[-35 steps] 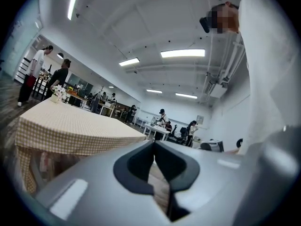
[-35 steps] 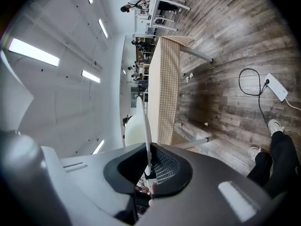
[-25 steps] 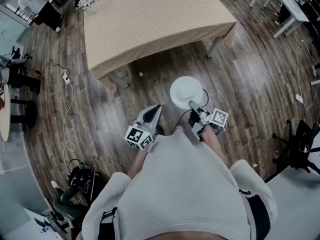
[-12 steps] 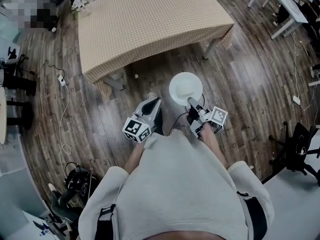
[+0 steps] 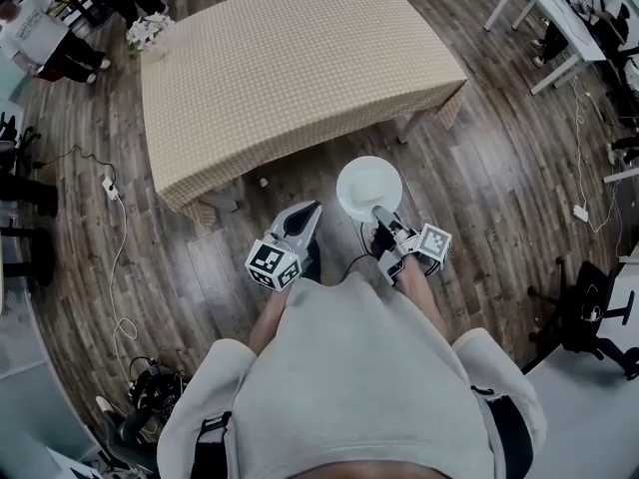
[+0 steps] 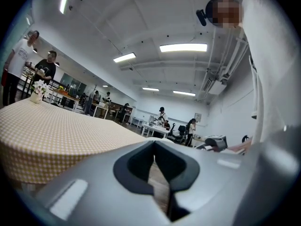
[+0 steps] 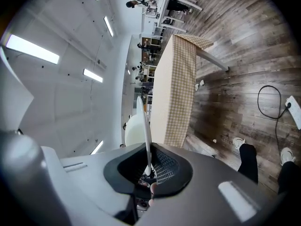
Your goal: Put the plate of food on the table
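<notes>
A round white plate (image 5: 369, 186) hangs level over the wooden floor, just short of the near edge of a table (image 5: 290, 68) with a checked cloth. My right gripper (image 5: 382, 214) is shut on the plate's near rim. In the right gripper view the plate (image 7: 135, 128) runs edge-on out of the jaws (image 7: 148, 171) towards the table (image 7: 176, 93). I cannot make out any food on it. My left gripper (image 5: 311, 210) is to the plate's left, apart from it, shut and holding nothing. In its own view the left gripper (image 6: 157, 173) points level at the table (image 6: 56, 131).
A small vase of flowers (image 5: 147, 36) stands on the table's far left corner. White desks (image 5: 544, 18) and an office chair (image 5: 589, 312) are at the right. A power strip and cable (image 5: 110, 193) lie on the floor at the left. People (image 5: 40, 38) stand beyond the table.
Both grippers and the plate have moved forward towards the table, whose near edge now lies closer to the plate. The grip on the plate is unchanged.
</notes>
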Demonstrator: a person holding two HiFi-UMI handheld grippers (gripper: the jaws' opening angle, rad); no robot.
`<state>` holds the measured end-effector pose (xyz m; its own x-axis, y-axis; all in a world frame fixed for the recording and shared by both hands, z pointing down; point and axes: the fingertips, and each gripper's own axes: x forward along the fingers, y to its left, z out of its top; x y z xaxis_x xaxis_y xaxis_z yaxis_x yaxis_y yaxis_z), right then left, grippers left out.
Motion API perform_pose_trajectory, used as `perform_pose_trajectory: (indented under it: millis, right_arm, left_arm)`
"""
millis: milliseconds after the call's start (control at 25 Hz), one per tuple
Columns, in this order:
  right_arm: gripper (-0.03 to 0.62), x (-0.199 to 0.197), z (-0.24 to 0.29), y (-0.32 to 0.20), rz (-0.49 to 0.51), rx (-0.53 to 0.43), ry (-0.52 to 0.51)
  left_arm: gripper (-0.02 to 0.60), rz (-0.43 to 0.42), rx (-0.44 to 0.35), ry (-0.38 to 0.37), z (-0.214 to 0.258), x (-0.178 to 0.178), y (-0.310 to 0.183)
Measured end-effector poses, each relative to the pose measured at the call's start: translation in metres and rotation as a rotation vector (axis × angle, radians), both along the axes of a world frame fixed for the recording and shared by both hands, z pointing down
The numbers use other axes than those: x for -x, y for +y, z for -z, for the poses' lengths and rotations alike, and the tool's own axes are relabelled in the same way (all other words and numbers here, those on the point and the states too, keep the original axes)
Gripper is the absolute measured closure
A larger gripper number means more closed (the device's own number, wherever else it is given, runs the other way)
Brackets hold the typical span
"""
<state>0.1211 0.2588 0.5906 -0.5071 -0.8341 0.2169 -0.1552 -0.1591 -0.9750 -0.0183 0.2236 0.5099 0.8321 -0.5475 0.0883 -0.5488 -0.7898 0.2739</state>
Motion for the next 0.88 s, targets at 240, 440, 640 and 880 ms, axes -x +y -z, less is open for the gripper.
perform_pose_trajectory:
  millis: [240, 440, 640, 880]
  right_arm:
    - [0.576, 0.02, 0.009, -0.073, -0.012, 0.017, -0.006]
    - [0.576, 0.045, 0.017, -0.146, -0.013, 0.016, -0.01]
    - [0.576, 0.068, 0.02, -0.215, 0.003, 0.012, 0.014]
    - [0.573, 0.083, 0.019, -0.258, 0.007, 0.016, 0.036]
  left_arm:
    - [0.572, -0.017, 0.012, 0.004, 0.008, 0.014, -0.073]
    - [0.572, -0.028, -0.009, 0.002, 0.02, 0.035, -0.143]
    - [0.574, -0.023, -0.011, 0.014, 0.021, 0.06, -0.208]
    - [0.572, -0.027, 0.016, 0.034, 0.015, 0.074, -0.251]
